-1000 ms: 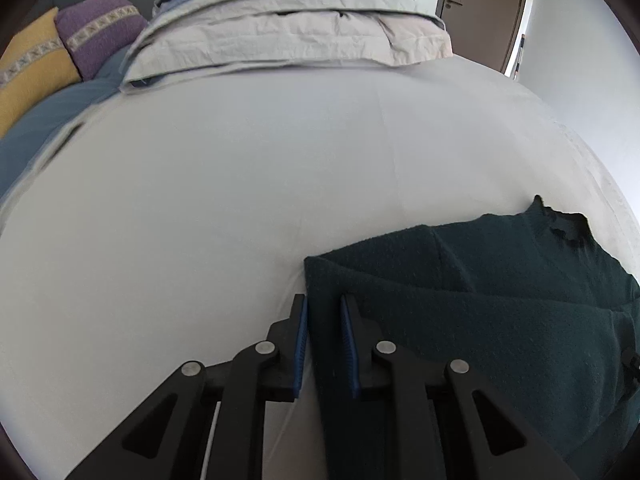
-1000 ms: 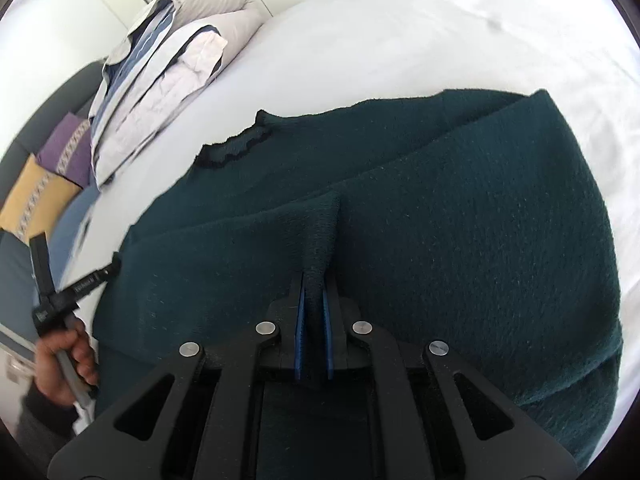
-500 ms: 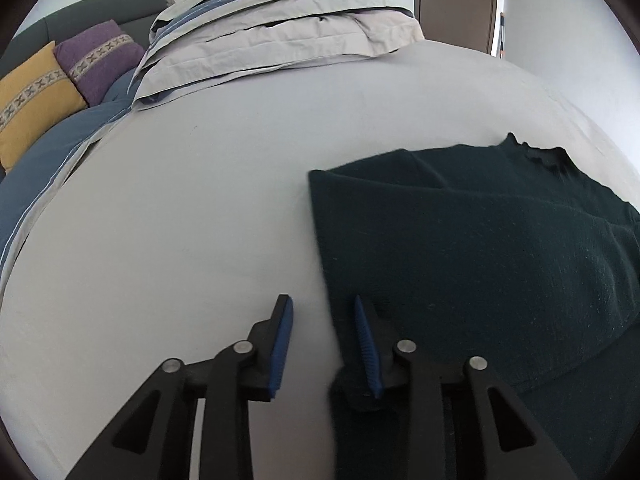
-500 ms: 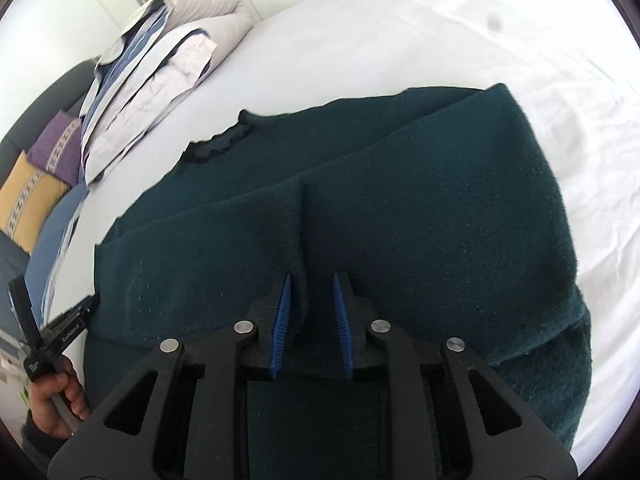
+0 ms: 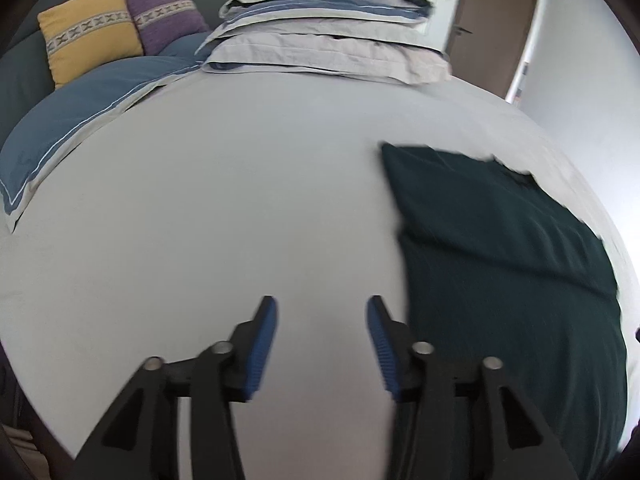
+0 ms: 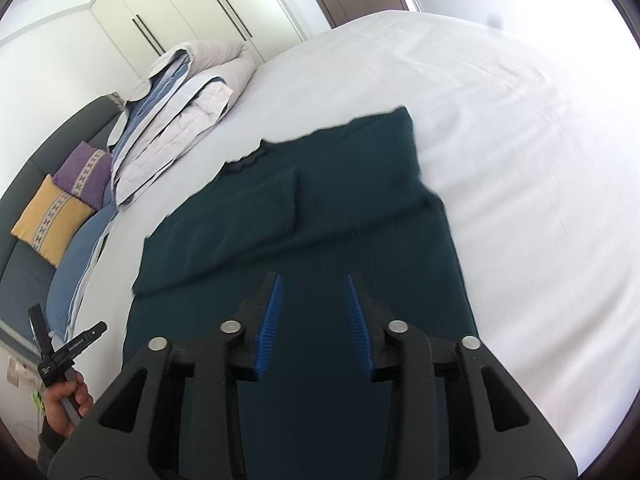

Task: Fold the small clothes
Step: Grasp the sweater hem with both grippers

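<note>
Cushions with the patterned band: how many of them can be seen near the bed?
2. The yellow cushion leans on the dark sofa, outermost; the purple cushion stands beside it, nearer the folded bedding. Others may be hidden.

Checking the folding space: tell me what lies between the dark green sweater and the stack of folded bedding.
Only bare white sheet lies between the dark green sweater and the stack of folded bedding. The right wrist view shows it; the left wrist view agrees.

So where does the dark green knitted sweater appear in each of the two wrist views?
Left wrist view: the dark green knitted sweater fills the right side, to the right of the open gripper.
Right wrist view: the sweater lies in the centre, under the open gripper.
Shared landmark: the stack of folded grey and blue bedding.
</note>
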